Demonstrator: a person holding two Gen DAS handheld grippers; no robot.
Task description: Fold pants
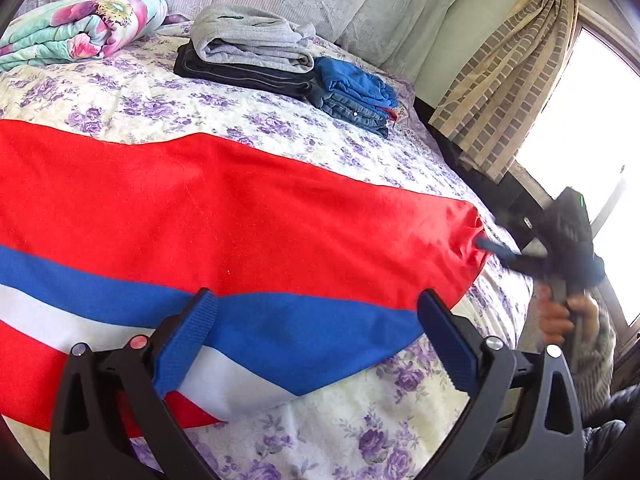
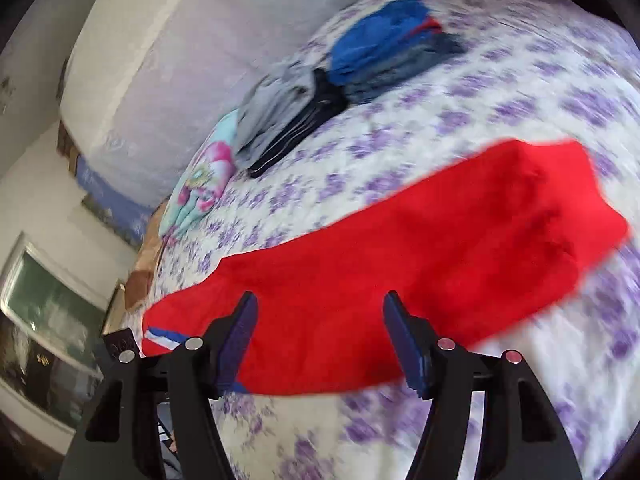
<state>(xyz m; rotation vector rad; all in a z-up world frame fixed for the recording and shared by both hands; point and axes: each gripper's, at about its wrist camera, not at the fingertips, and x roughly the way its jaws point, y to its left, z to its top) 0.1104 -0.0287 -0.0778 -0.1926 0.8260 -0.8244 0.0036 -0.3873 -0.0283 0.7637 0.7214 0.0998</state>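
Observation:
Red pants (image 1: pixel 248 216) with a blue and a white side stripe lie flat across the flowered bed sheet (image 1: pixel 360 420). My left gripper (image 1: pixel 317 294) stands wide open over the blue stripe, its left finger (image 1: pixel 188 344) resting on the stripes, with nothing pinched. At the pants' right end, my right gripper (image 1: pixel 504 252) appears blurred, held by a person's hand (image 1: pixel 560 320). In the right wrist view the right gripper (image 2: pixel 320 298) is open above the red pants (image 2: pixel 400 248), with no cloth between its pads.
Folded clothes are stacked at the far side of the bed: a grey piece on dark ones (image 1: pixel 248 40) and a blue and denim pile (image 1: pixel 356 92). A rolled floral blanket (image 1: pixel 80 24) lies far left. A curtain (image 1: pixel 508 80) and bright window are on the right.

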